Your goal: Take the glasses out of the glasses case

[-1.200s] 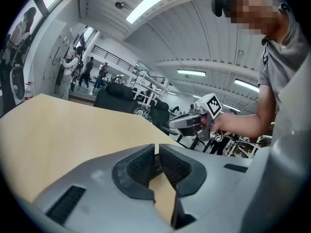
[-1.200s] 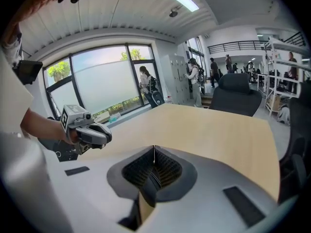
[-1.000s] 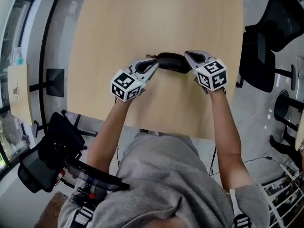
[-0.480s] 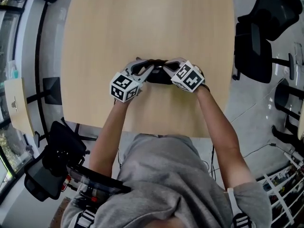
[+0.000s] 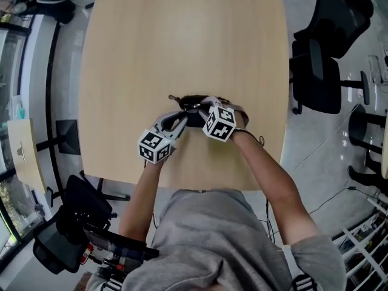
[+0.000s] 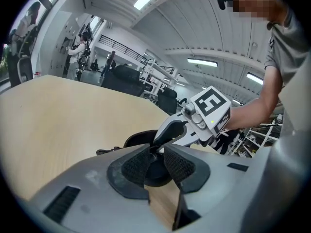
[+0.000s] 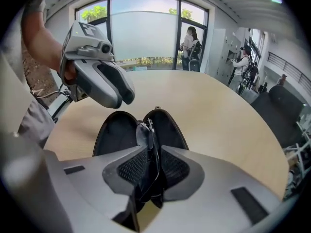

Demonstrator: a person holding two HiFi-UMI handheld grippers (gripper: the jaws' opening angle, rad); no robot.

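A black glasses case lies open on the light wood table, near its front middle. My left gripper is shut on the case's near end; in the left gripper view the dark shell sits between the two pads. My right gripper points steeply down into the case. Its jaws have just been opening, with the folded black glasses standing on edge between them; the pads do not press the frame. Both case halves spread apart beyond the jaws.
Black office chairs stand to the table's right, and another black chair at the lower left. A small side table is at the far left. The table's front edge runs close behind my hands. People stand in the distance.
The right gripper has swung from the case's right end to above it and tipped downward. Both grippers and the case have come nearer the front edge. The case now lies open.
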